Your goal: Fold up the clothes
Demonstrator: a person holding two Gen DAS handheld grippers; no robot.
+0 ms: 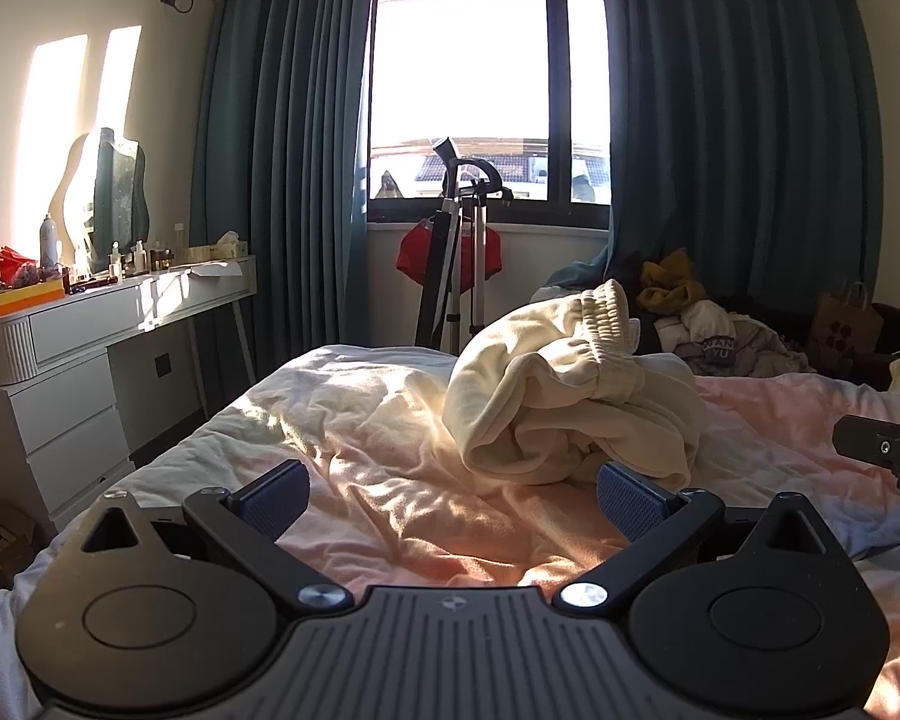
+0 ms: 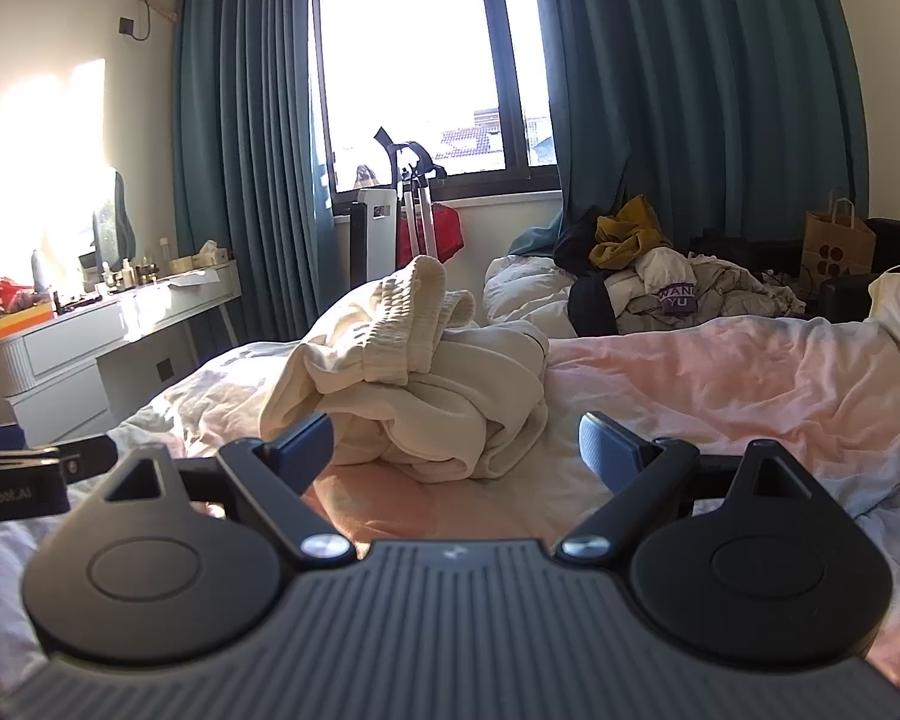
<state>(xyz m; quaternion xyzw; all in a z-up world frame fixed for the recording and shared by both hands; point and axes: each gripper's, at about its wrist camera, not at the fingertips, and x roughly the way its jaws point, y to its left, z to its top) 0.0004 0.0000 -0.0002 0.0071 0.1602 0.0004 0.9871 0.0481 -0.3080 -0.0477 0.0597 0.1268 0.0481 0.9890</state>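
Lying beyond spread fingers [image 2: 606,450]: cream garment [image 2: 426,384]

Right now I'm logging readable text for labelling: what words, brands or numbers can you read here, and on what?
"WAN" above "YU": purple patch on a garment in the clothes pile, cut off by folds.
"nRobot.AI": band on the left gripper, start cut off.
Paper bag: dot pattern only, no words.
Dresser bottles: too small to read.

"WAN… YU" on purple garment [image 2: 677,299]
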